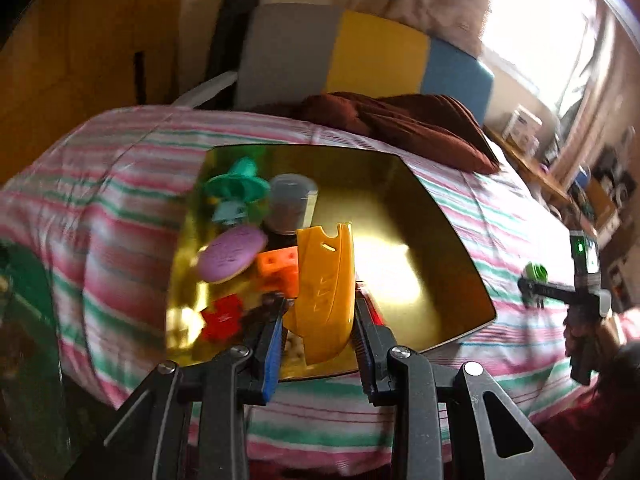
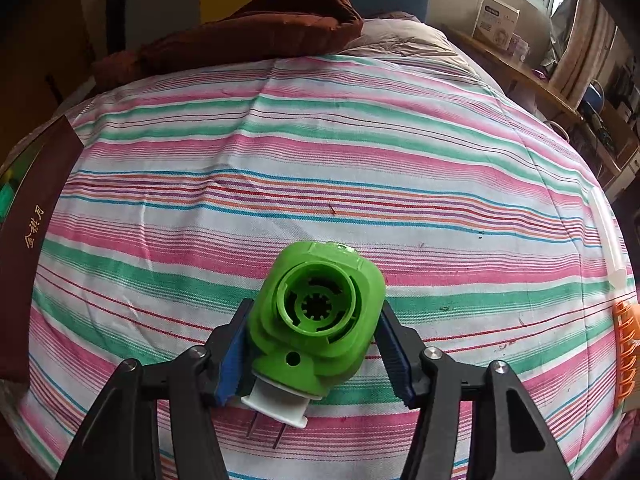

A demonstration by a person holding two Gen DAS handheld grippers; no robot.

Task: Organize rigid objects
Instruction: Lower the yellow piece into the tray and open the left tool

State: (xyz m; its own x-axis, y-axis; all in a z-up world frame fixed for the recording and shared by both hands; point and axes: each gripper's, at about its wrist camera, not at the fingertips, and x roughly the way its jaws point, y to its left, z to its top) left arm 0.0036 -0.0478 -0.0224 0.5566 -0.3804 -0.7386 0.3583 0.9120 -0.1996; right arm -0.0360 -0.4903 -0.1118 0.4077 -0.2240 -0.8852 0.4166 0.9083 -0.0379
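Our left hand-held gripper [image 1: 320,312] clamps a yellow plastic shell [image 1: 326,292] over the near edge of the gold tray [image 1: 440,248]. Our right hand-held gripper [image 2: 314,344] squeezes a green plug-in device [image 2: 316,312] above the striped bedsheet [image 2: 320,168], right of that tray.

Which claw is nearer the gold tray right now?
Left. The left claw hangs over the gold tray holding the yellow shell; the right claw holds the green plug off its side.

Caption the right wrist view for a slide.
Right gripper shut on a green plug-in device above a striped bedsheet.
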